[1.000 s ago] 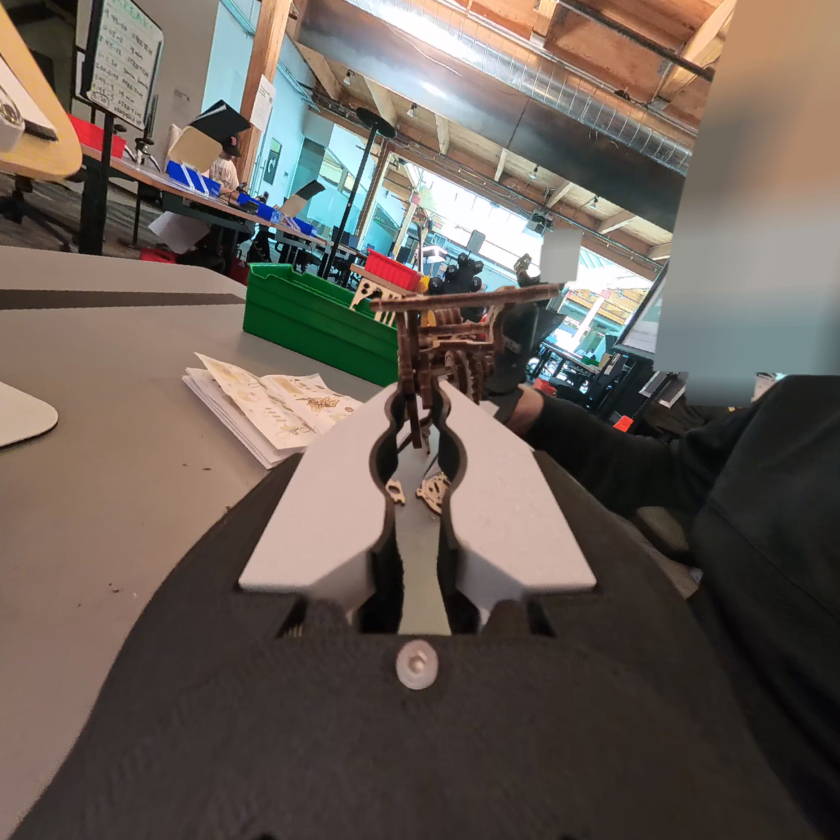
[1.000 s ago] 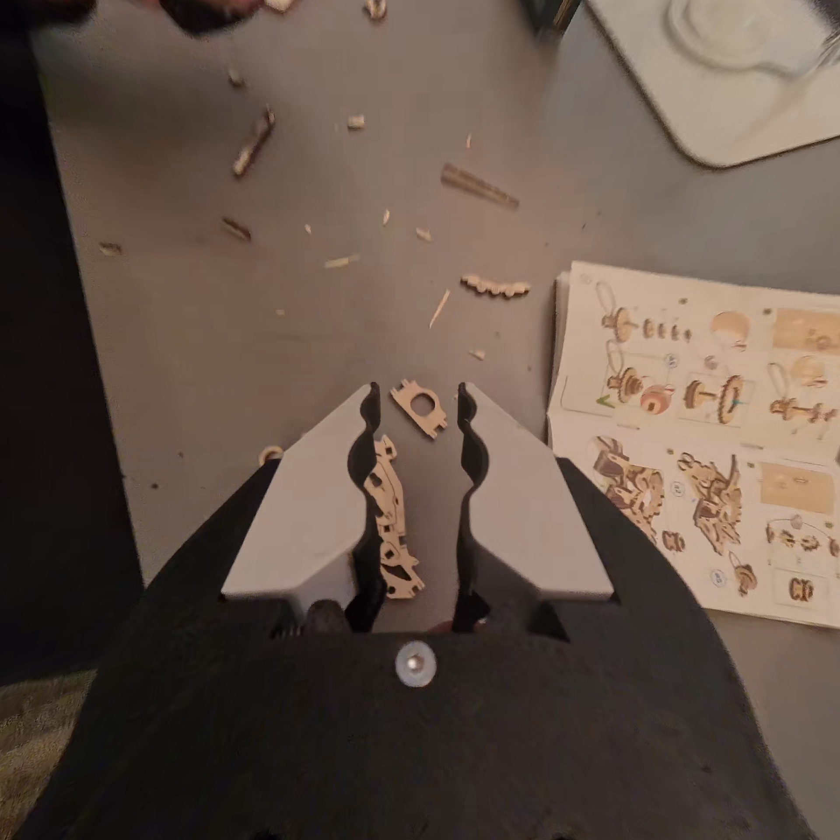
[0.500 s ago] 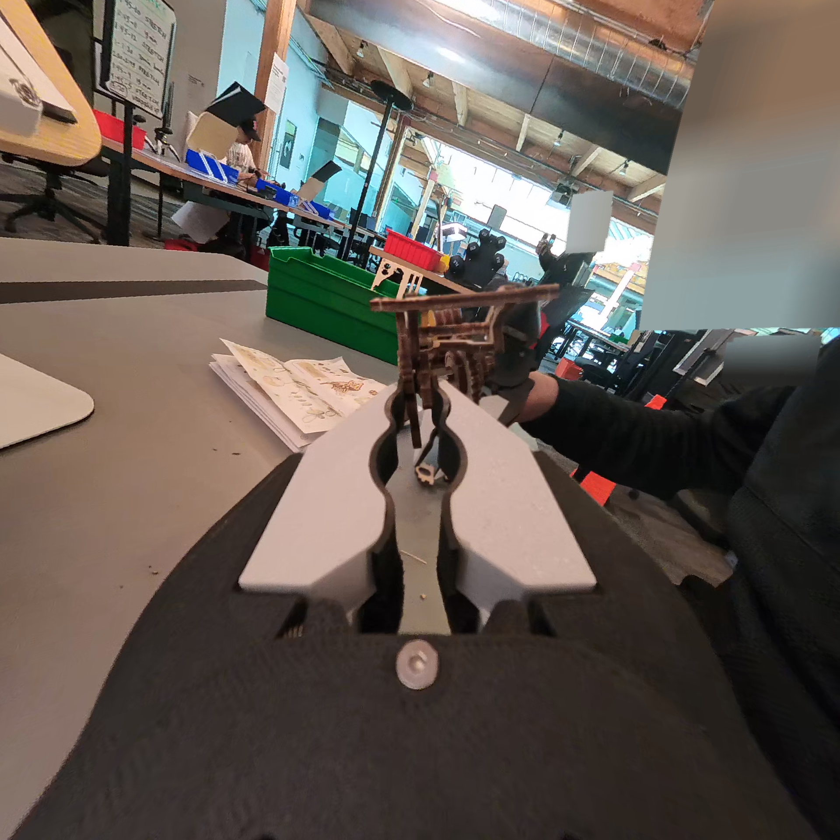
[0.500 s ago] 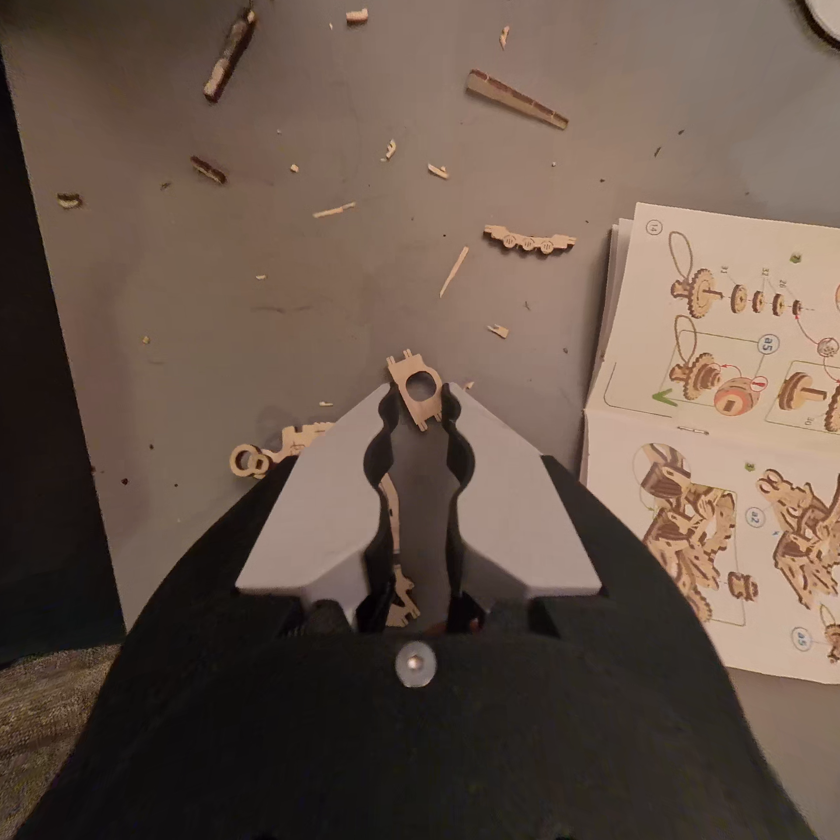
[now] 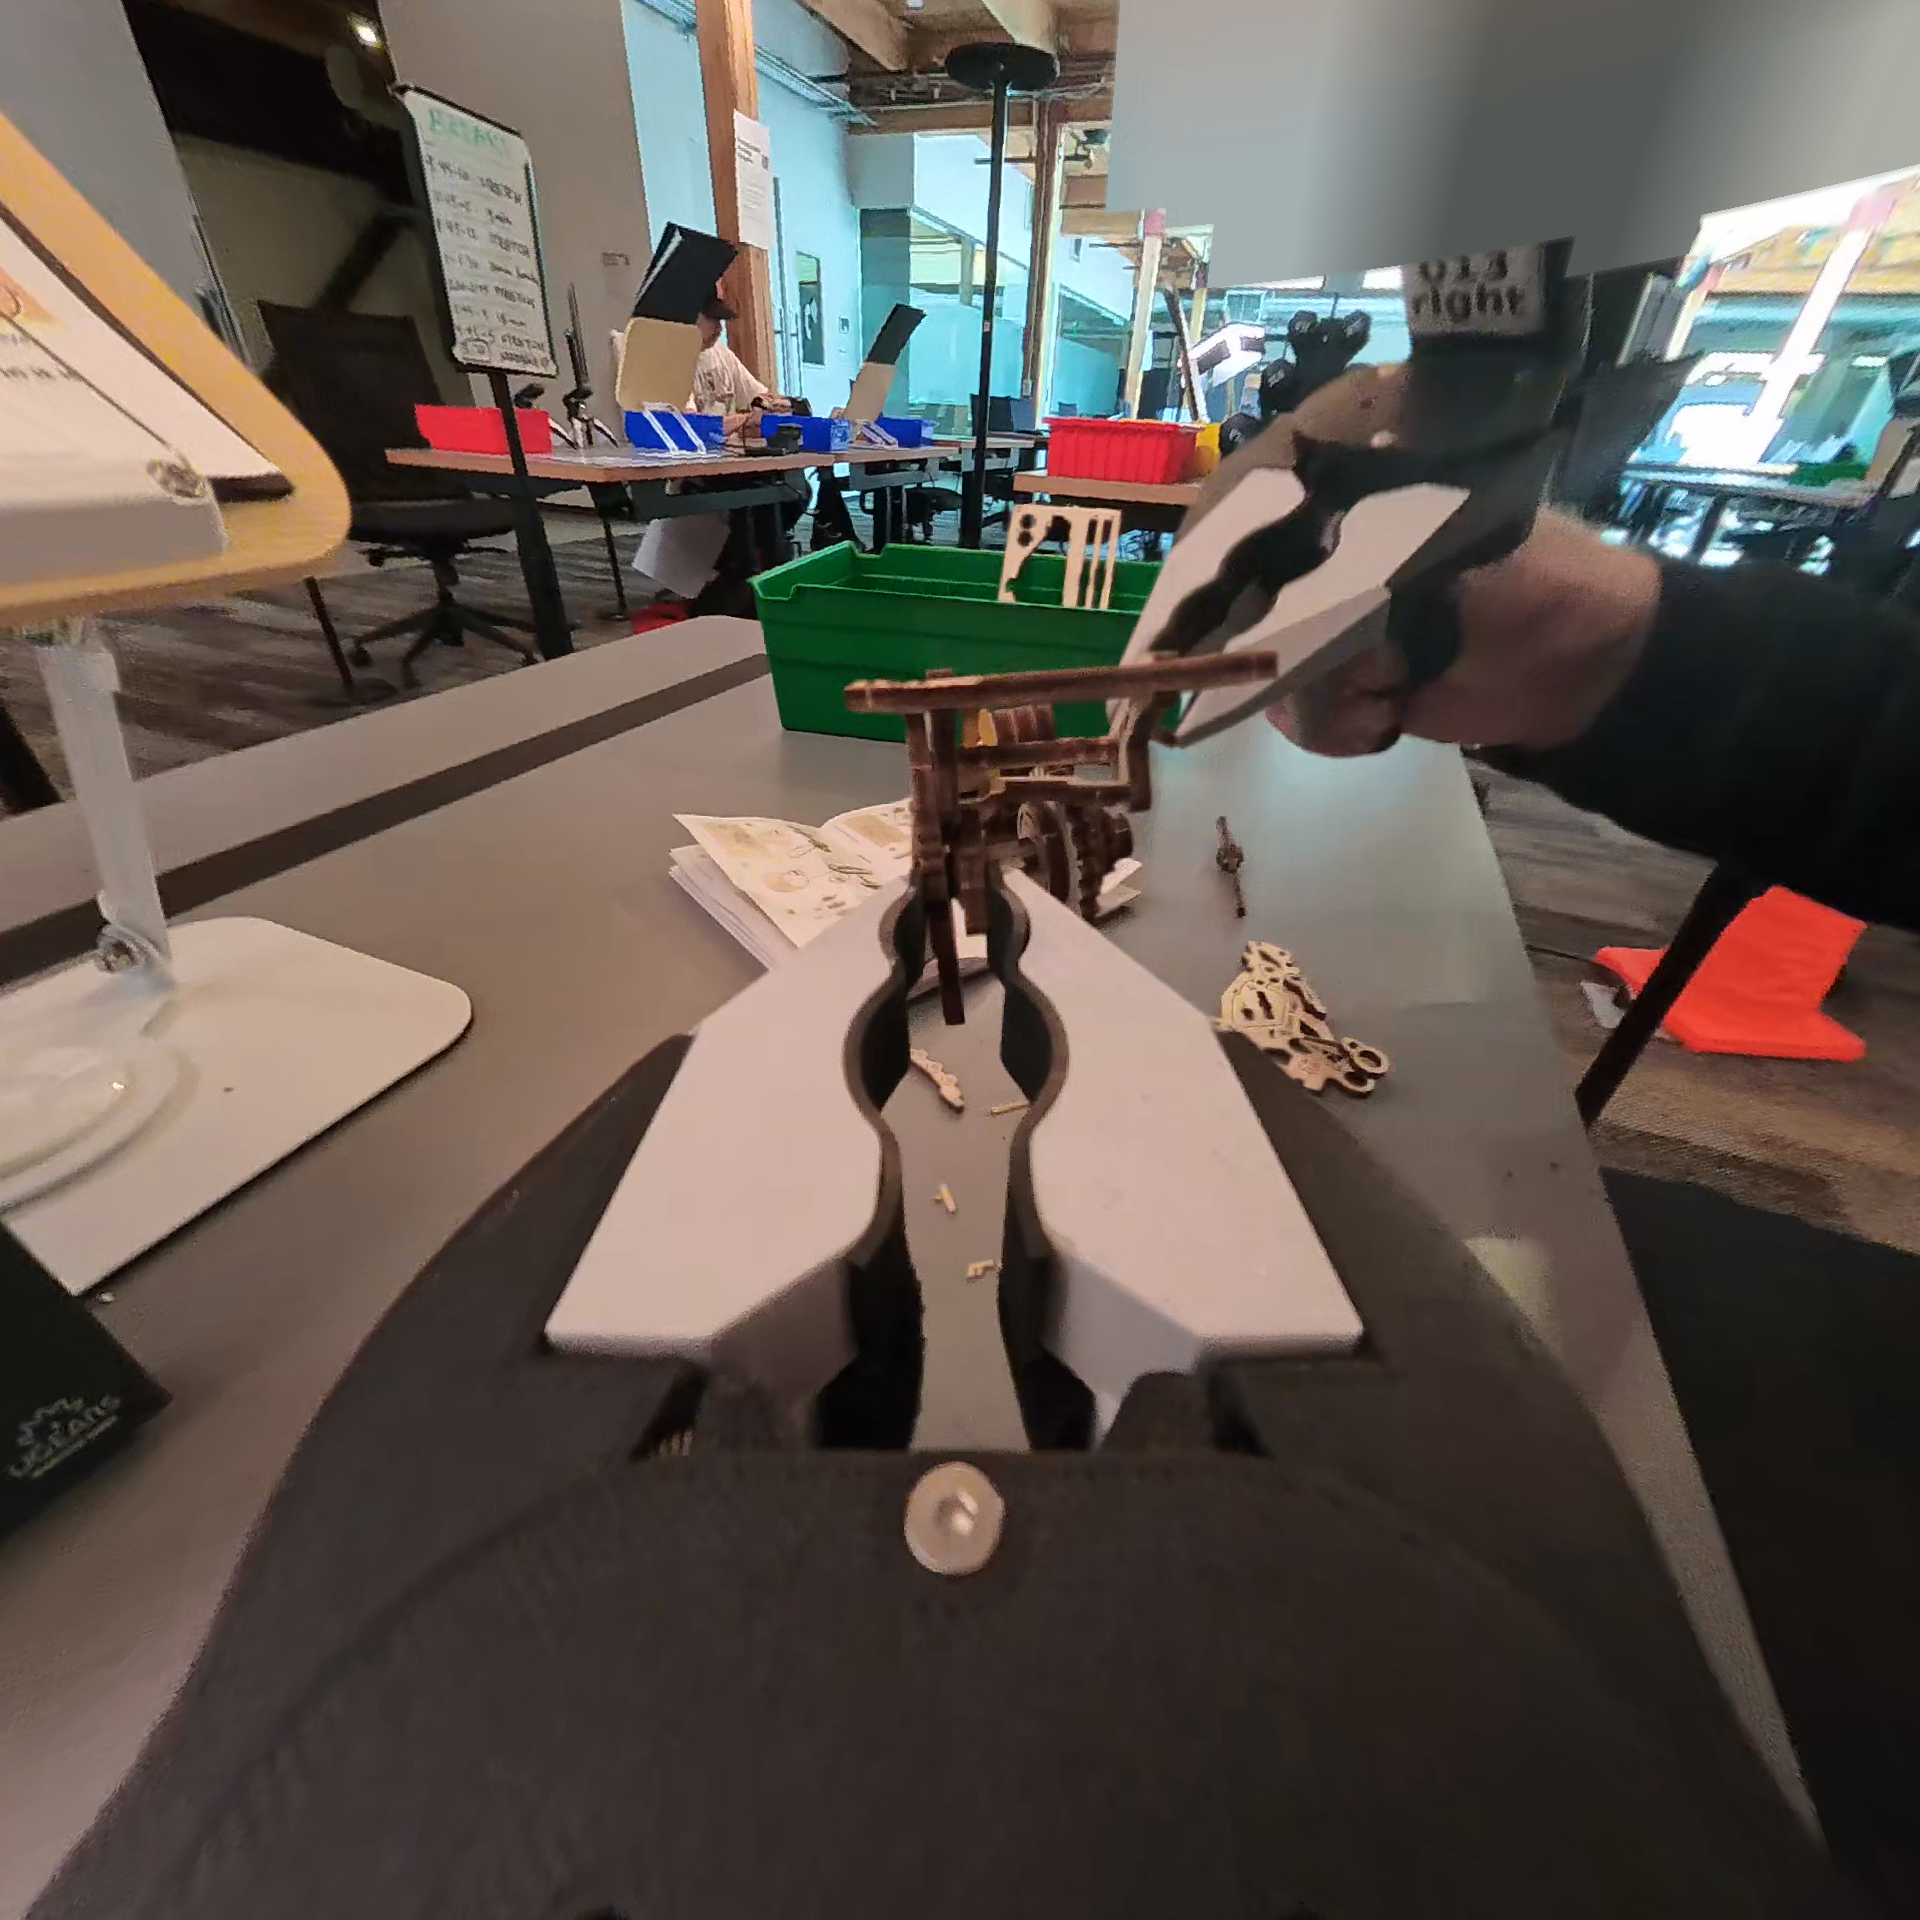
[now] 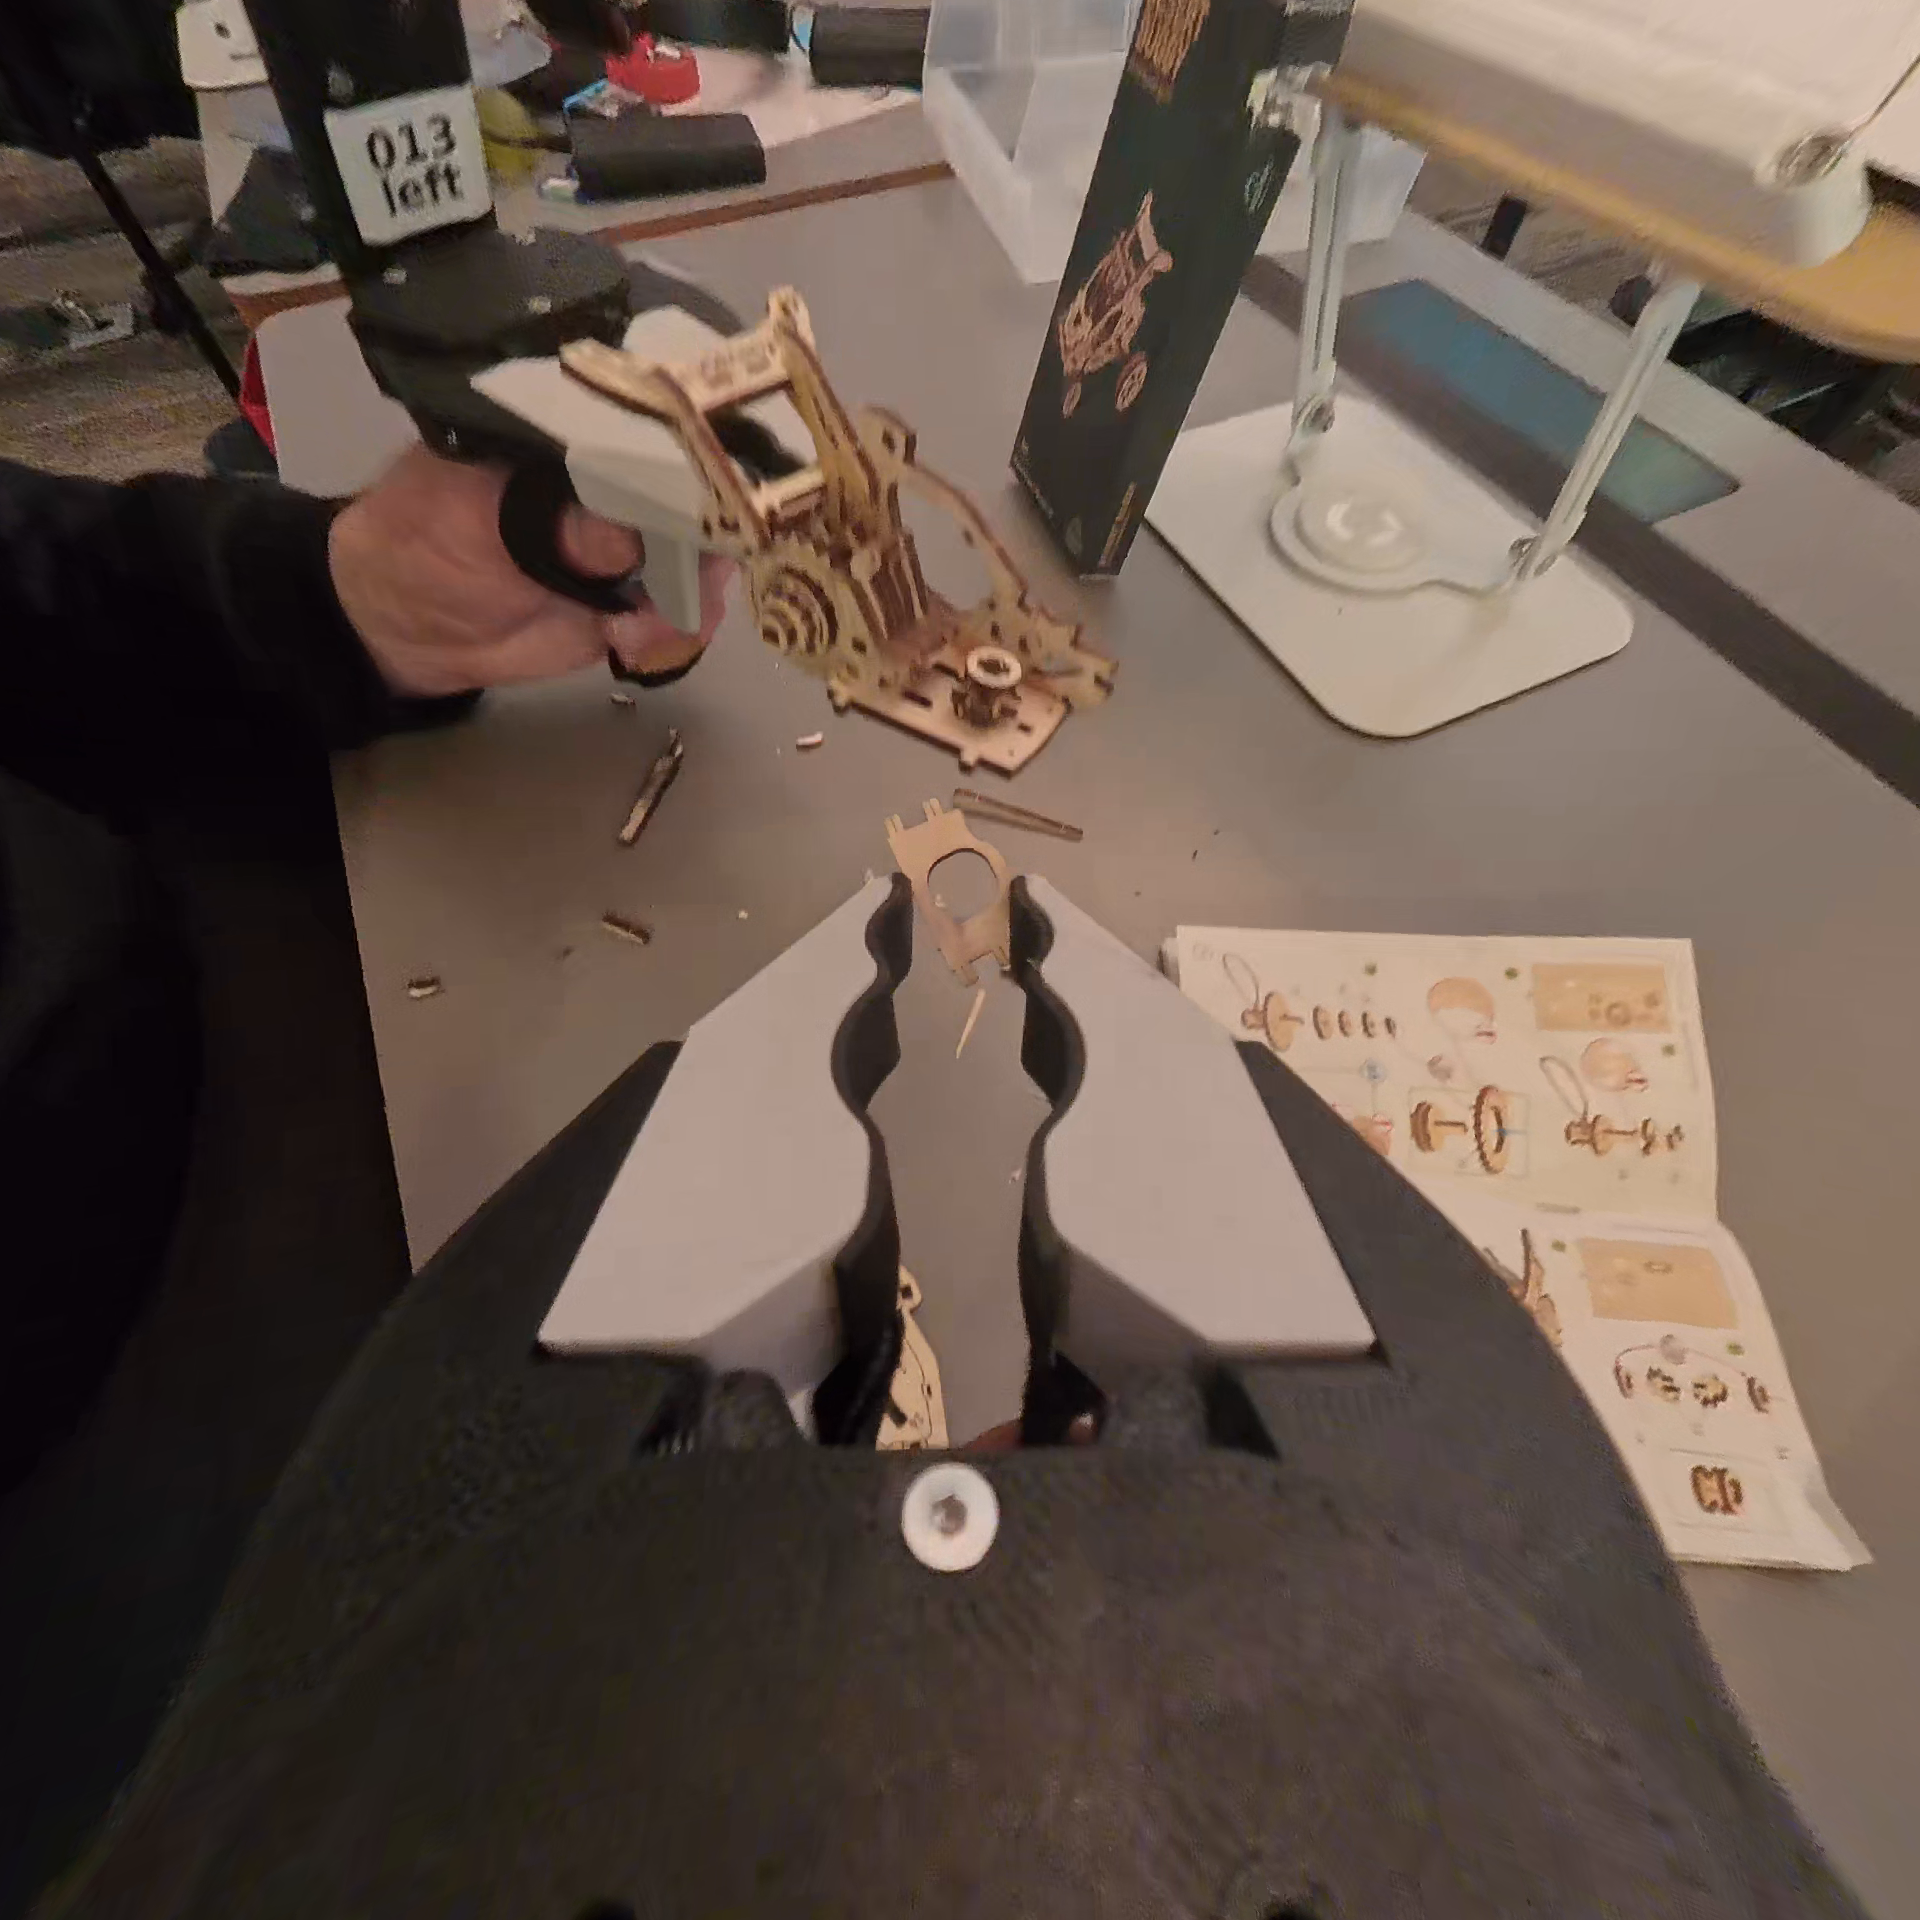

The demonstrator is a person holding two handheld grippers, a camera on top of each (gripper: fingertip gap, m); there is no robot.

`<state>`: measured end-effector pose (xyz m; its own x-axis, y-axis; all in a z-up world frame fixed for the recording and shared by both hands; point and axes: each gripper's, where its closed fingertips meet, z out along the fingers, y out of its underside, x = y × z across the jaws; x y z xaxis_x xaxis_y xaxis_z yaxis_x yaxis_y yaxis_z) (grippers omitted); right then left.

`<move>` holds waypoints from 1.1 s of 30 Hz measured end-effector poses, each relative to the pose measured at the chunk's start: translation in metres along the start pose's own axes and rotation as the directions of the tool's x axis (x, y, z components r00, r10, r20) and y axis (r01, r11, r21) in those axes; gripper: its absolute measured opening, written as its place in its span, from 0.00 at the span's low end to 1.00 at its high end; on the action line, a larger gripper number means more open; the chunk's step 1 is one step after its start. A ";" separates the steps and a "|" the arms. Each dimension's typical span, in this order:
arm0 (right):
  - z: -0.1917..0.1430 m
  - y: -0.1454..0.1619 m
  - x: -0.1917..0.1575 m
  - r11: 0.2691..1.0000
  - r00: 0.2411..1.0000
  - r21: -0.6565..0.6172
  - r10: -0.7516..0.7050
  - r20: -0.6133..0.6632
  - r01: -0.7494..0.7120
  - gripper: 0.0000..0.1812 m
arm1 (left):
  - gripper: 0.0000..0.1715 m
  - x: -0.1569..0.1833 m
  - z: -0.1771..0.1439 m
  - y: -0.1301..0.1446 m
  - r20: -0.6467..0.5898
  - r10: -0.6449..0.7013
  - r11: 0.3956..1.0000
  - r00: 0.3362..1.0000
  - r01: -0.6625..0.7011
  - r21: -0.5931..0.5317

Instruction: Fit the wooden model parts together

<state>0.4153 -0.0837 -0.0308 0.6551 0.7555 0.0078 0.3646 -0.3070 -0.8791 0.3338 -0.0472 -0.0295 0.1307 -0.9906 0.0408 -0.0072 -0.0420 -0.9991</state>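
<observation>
While the left gripper clamps its two grey fingers on an upright strut of the wooden model, the assembly is tilted, its flat base plate touching the grey table at one side. Over in the right wrist view, the right gripper is pinching a small flat wooden part with a round hole, held at the very fingertips, above the table and just this side of the model's base. From the left wrist view that same right gripper sits above and beyond the model's top bar, tips close to it; whether they touch, I cannot tell. An open instruction booklet lies flat to the right of the model, a dark product box stands upright beyond it, and a white stand base rests beside the box. Wooden scraps and slivers are scattered on the table near the model. A green bin sits farther back, past the model.
</observation>
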 end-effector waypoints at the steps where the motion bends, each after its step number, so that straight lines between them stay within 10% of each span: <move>1: 0.001 -0.004 0.000 1.000 1.000 0.002 -0.004 -0.002 0.004 0.08 | 0.05 0.001 0.001 0.000 0.004 0.021 1.000 1.000 -0.021 -0.004; 33: 0.039 -0.015 0.025 0.972 0.966 -0.106 0.192 -0.172 -0.212 0.09 | 0.05 0.002 0.013 0.006 0.205 0.483 0.871 0.851 -0.443 -0.212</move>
<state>0.4008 -0.0378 -0.0358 0.8169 0.5714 -0.0792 0.2854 -0.5197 -0.8053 0.3474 -0.0476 -0.0356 0.3106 -0.8371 -0.4503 -0.2744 0.3747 -0.8856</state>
